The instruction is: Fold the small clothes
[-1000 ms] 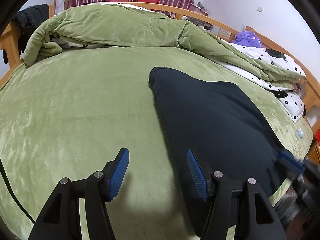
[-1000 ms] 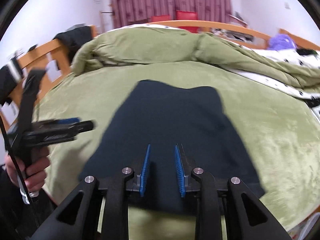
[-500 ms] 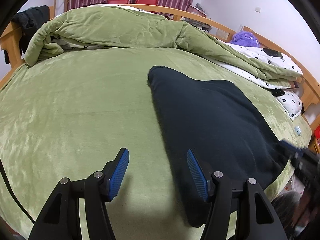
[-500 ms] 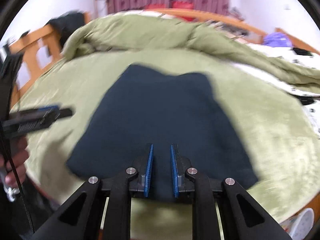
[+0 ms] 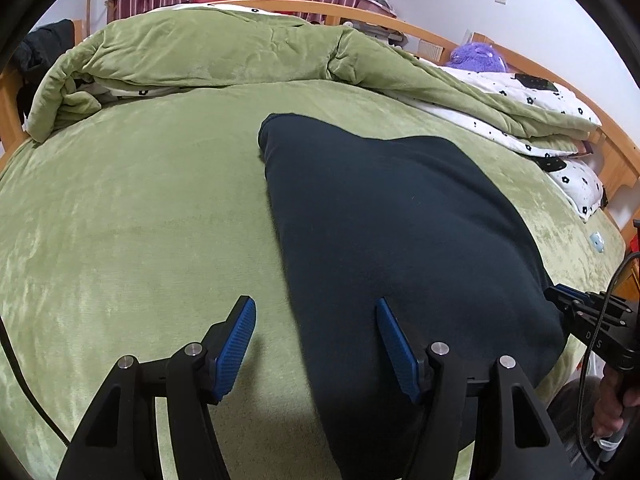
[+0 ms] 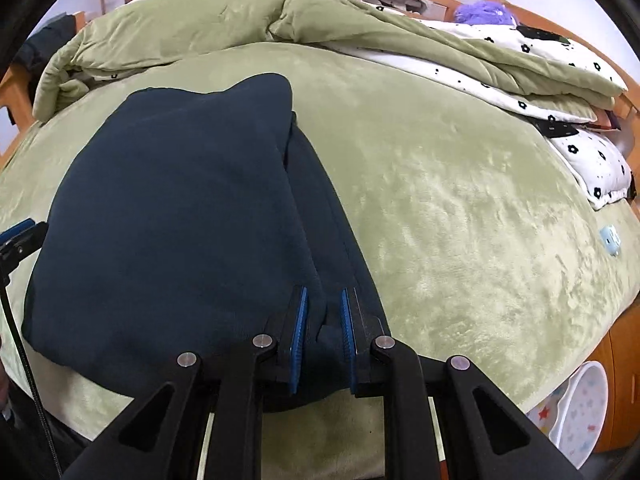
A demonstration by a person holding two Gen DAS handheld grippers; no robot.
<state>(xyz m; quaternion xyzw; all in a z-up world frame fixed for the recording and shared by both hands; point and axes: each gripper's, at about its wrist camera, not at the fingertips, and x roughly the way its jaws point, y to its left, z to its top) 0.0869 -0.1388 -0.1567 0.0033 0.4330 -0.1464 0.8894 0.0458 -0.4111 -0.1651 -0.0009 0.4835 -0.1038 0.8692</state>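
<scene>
Dark garment (image 6: 168, 216) is laid half-folded on bed (image 6: 460, 208); near hem is pinched by right gripper (image 6: 323, 336), left gripper (image 5: 316, 340) held apart, empty; further folds remain.

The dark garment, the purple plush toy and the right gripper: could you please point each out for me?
dark garment (image 5: 400, 220), left wrist view, middle of the fabric.
purple plush toy (image 5: 478, 58), left wrist view, its body.
right gripper (image 6: 323, 332), right wrist view, between the fingertips.

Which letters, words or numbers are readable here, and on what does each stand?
"D S": white, on the black body of the right gripper; its jaws have just been closing on the dark garment.
Small blue tag on the green bed cover: too small to read.
</scene>
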